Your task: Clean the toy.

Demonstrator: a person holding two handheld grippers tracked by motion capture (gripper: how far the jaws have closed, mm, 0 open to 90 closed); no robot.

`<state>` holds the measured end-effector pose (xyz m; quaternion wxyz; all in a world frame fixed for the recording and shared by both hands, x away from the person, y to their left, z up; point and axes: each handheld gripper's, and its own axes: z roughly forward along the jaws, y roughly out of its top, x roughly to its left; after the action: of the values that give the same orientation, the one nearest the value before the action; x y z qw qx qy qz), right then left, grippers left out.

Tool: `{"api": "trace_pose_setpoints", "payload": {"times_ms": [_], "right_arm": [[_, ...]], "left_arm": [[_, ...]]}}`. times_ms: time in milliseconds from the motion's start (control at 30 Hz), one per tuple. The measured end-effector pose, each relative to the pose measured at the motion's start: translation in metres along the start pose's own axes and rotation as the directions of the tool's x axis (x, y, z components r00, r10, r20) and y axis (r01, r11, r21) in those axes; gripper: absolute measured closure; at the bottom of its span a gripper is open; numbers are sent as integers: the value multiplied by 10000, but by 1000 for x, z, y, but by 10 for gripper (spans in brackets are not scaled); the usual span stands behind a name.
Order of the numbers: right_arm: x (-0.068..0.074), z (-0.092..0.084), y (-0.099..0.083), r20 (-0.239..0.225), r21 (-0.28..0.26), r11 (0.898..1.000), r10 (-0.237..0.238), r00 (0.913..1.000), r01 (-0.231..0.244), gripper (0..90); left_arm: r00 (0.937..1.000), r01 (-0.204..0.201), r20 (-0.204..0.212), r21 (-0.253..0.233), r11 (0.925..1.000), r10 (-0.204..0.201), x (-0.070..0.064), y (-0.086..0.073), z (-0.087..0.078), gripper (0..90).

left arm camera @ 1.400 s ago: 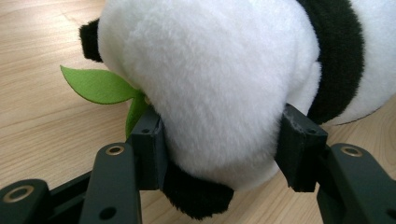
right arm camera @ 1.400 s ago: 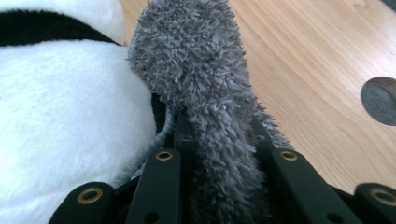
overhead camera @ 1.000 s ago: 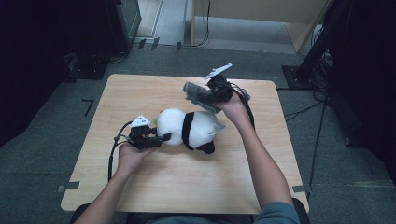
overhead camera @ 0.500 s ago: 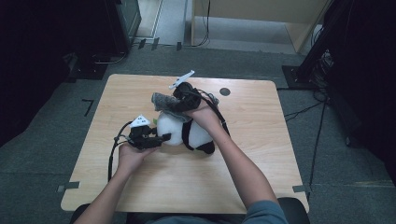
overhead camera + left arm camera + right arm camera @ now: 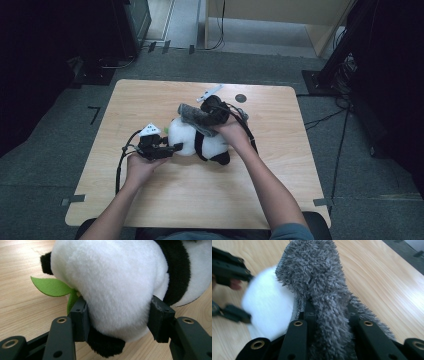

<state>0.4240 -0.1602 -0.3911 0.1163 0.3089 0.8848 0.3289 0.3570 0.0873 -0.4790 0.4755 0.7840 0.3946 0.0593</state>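
**Inspector:** While the left gripper has kept its place at the left end of the panda plush, the right gripper has travelled. A second ago it stood off the panda's right side, above the table; it now sits over the panda's back, carrying the grey cloth with it.

**Assistant:** And the holds?

**Inspector:** Left first. In the left gripper view the two pads press into the white fur on either side of the panda's rounded end, so that gripper is clamped on the toy. Right: in the right gripper view the jaws are nearly together, pinching the shaggy cloth between them.

**Assistant:** Meaning for the work?

**Inspector:** My judgement: the toy is being steadied so the cloth can be wiped or laid over it. Whether the cloth already touches the fur I cannot confirm; the high view is too coarse there.

**Assistant:** Condition of the panda?

**Inspector:** Lying on its side mid-table, white body with a black band, dark limbs, and a green felt leaf at its left end. Soft, visibly dented under the pads.
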Motion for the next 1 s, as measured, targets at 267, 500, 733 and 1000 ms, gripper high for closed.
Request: {"api": "trace_pose_setpoints", "payload": {"times_ms": [267, 500, 733, 1000], "right_arm": [[-21, -32, -32, 603, -284, 9978, 608, 9963, -592, 716], [-35, -46, -55, 810, -475, 9924, 1175, 9898, -1139, 715], [-36, -53, -55, 869, -601, 9909, 1251, 9883, -1201, 723], [-14, -53, -18, 527, -1069, 9925, 648, 9965, -589, 722]], "left_arm": [[10000, 22, 14, -15, 10000, -22, 1, 0, 0, 431], [10000, 27, 6, -30, 10000, -27, 1, -1, 0, 429], [10000, -4, -6, -41, 10000, 4, 0, -1, 0, 425], [10000, 18, -30, -83, 10000, -19, -2, -1, 0, 423]]}}
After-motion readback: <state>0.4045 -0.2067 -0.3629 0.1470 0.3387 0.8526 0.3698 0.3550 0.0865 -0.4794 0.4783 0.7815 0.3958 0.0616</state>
